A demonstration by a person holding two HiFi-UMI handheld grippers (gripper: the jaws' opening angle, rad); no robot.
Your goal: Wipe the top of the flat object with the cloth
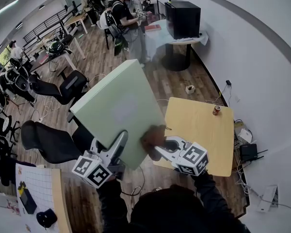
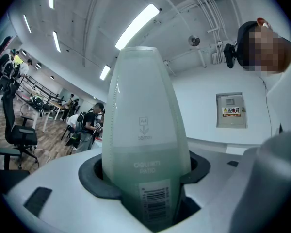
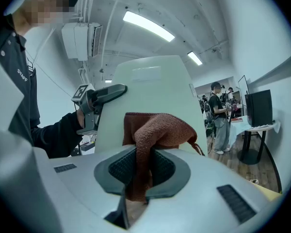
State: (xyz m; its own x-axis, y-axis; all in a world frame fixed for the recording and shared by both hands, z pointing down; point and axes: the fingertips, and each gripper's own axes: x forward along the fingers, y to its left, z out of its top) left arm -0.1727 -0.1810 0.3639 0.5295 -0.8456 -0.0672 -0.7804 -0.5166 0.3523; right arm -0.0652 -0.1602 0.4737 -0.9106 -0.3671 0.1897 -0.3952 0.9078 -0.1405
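We see the flat object [image 1: 117, 107], a pale green, smooth, matte plastic slab with square corners, held up in the air and tilted over the floor [image 1: 177, 84], just left of the desk [image 1: 203, 127]. In the left gripper view its narrow edge [image 2: 143, 130] looks slightly translucent, with a stitched-looking seam down one side, a faint stamped mark and a barcode label low down. The left tool [image 1: 120, 141] is clamped on this narrow edge at the slab's lower end, its dark grey pads pressed to both sides. The cloth [image 1: 153, 139] is a rust-brown, coarse, looped terry fabric, bunched into a soft lump. It lies against the broad face of the slab near its lower right corner. In the right gripper view the cloth [image 3: 155, 130] is pinched in a fold between the ribbed dark pads of the right tool [image 1: 166, 144], which is closed on it, with a loose corner hanging to the right. There we also see the green face [image 3: 150, 84] rising behind the cloth and the left tool [image 3: 104, 95] at its left edge. The desk has a bare, light wooden top with rounded corners, and a small can [image 1: 216, 110] stands near its far edge. The floor is dark wood planking, and a black office chair [image 1: 48, 141] stands to the left.
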